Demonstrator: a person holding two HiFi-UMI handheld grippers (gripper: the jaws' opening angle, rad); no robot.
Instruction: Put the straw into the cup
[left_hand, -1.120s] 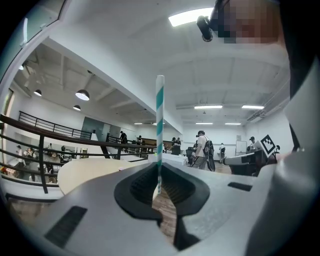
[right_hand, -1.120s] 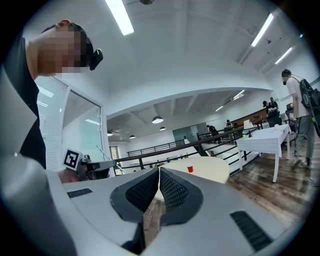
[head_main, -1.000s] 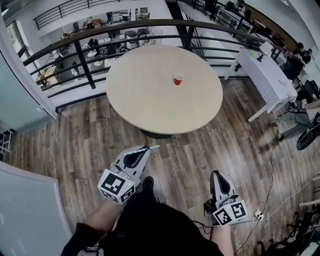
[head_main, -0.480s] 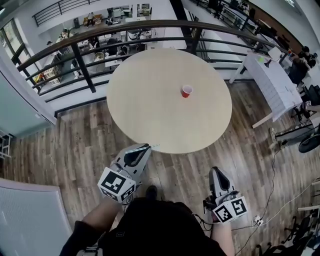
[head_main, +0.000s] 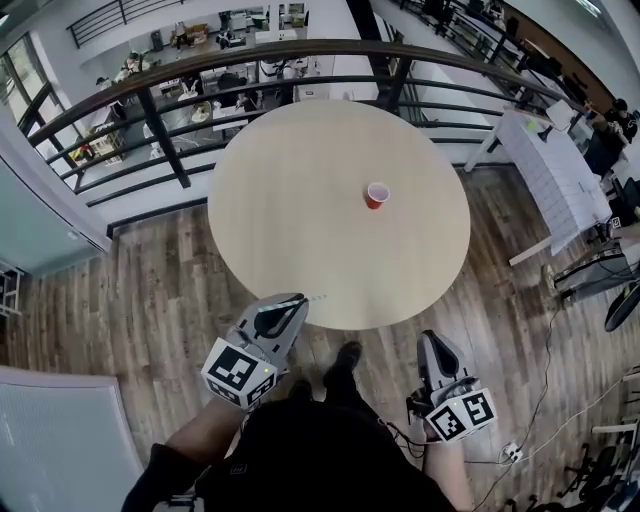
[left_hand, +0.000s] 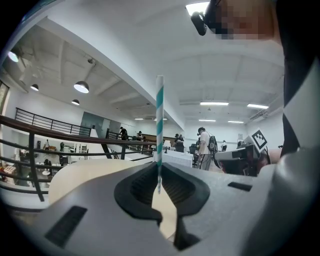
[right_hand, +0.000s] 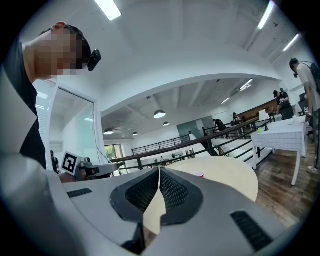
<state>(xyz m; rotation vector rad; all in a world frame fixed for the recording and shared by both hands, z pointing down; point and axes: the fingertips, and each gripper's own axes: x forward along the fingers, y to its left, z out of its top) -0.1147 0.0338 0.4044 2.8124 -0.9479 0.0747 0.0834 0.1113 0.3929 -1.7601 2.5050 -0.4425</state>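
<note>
A small red cup (head_main: 376, 194) stands upright on the round beige table (head_main: 300, 210), right of its middle; the right gripper view shows the cup (right_hand: 199, 174) far off. My left gripper (head_main: 296, 301) is shut on a teal-and-white striped straw (left_hand: 159, 120), which stands upright between the pads; in the head view the straw (head_main: 312, 297) pokes out over the table's near edge. The right gripper (head_main: 433, 345) hangs above the wooden floor, short of the table, jaws shut with nothing between them (right_hand: 159, 171).
A dark metal railing (head_main: 150, 105) runs behind the table, with a lower floor beyond. A white table (head_main: 545, 165) stands at the right. Cables (head_main: 545, 350) lie on the wooden floor to the right. The person's legs and shoe (head_main: 343, 360) are between the grippers.
The person has walked toward the table; it now lies closer and larger, and the left gripper's tip with the straw has reached its near edge. Both grippers kept their grip state.
</note>
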